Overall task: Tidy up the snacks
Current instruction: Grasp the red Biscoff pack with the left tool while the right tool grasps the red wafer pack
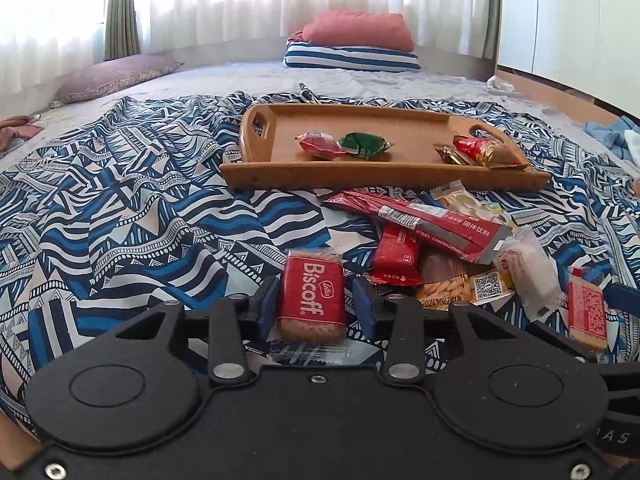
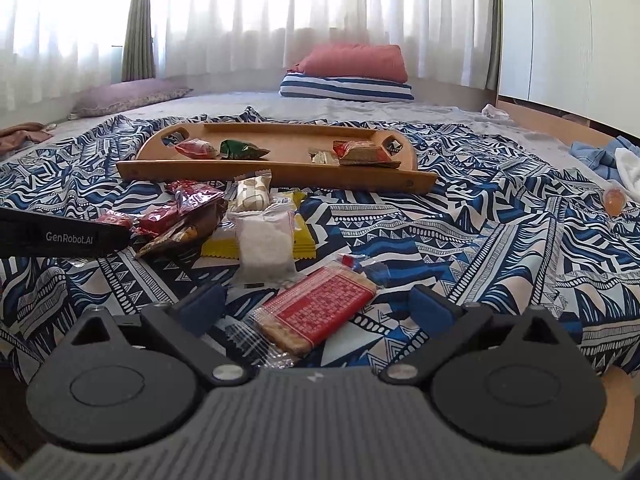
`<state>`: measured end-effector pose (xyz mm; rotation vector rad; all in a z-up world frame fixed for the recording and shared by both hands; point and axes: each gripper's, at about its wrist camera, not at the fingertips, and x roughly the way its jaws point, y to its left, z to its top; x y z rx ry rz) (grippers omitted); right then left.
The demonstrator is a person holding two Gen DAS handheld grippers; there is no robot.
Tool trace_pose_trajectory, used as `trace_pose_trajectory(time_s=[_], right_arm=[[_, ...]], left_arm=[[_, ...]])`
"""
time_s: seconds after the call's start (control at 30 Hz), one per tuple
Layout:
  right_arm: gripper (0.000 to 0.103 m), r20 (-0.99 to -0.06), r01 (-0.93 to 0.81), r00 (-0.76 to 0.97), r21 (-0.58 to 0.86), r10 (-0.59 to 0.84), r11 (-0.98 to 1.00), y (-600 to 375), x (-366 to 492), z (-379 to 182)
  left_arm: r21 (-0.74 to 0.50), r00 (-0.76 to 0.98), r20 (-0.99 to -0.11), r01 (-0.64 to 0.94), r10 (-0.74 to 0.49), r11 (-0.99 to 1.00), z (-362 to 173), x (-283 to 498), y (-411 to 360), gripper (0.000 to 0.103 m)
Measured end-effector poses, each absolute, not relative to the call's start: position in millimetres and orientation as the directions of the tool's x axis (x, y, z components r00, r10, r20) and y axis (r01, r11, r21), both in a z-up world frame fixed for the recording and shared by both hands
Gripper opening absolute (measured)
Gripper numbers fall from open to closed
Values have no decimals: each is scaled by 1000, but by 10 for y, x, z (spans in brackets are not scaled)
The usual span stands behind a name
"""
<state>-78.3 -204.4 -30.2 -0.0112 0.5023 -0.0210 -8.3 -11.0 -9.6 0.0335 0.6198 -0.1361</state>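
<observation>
My left gripper (image 1: 316,300) is open around a red Biscoff biscuit pack (image 1: 311,294) that lies on the patterned blanket; a small gap shows on the right side. My right gripper (image 2: 316,304) is open wide around a red-labelled biscuit pack (image 2: 320,312) lying diagonally on the blanket. A wooden tray (image 1: 384,176) ahead holds a red candy (image 1: 320,145), a green candy (image 1: 362,143) and red and gold packs (image 1: 480,151). The tray shows in the right wrist view too (image 2: 276,174). A loose pile of snacks (image 1: 440,240) lies in front of the tray.
A white rice-cake pack (image 2: 266,246), a yellow pack (image 2: 304,236) and red wrappers (image 2: 192,200) lie left of the right gripper. The left gripper's body (image 2: 60,236) reaches in from the left. Pillows (image 1: 356,40) lie at the far end. An orange jelly cup (image 2: 614,200) sits right.
</observation>
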Motion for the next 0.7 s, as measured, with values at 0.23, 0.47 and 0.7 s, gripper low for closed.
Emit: trace_pose_trajectory(time_s=[0.23,0.47,0.7], right_arm=[[83,-490,-22,871,18,28,1000,-1980,-775,-264],[70,-489,-22,872,31,35,999,-1961,-767,-251],[38,-487,-5,873,55,31,998,-1980,-786,-210]], left_arm=[[12,808,-579,147,-113,989,-92,-97,-124,32],[8,808,-577,157,-123,988,-98,-137,-136,31],[-24,801,-584,146,-132,989,-75,-125,-93,31]])
